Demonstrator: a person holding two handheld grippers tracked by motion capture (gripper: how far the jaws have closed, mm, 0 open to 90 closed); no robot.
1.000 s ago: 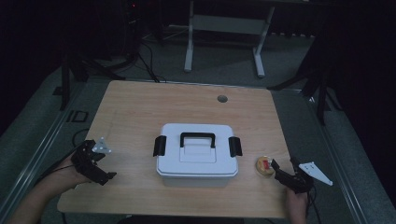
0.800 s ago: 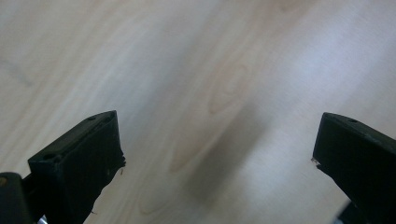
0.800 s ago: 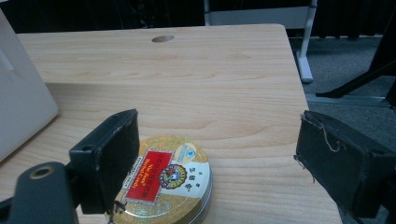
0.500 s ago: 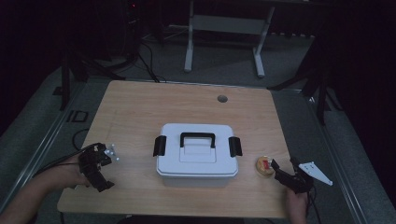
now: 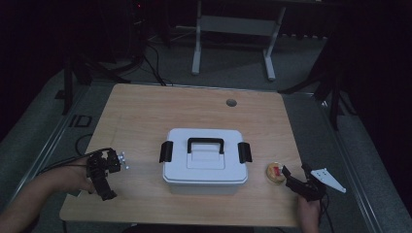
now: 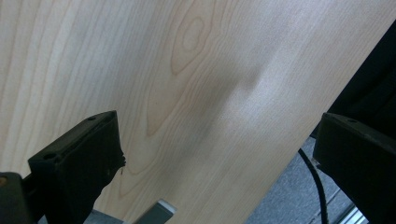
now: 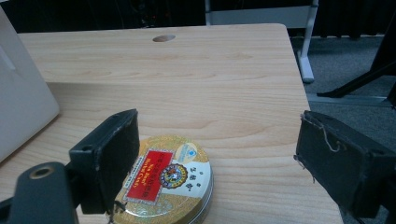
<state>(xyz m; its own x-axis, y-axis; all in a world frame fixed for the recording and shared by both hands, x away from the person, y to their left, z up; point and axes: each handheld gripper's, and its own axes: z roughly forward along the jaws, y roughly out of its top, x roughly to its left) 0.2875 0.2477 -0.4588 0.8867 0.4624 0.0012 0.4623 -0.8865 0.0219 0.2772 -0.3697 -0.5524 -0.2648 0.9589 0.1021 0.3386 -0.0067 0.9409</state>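
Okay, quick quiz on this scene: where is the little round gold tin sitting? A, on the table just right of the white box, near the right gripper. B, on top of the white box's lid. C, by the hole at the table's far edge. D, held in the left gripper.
A: the round tin lies flat on the table, right of the white box, in front of the right gripper, whose jaws stand open.

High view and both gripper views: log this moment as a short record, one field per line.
table: light wood top with a round hole near the far edge
box: white, lid closed, black handle and a black latch at each end, mid-table
tin: small round gold tin with a red label, right of the box
left gripper: open, over bare wood near the table's left front edge
right gripper: open, jaws wide apart, the tin low between them and nearer the left jaw
held: nothing in either gripper
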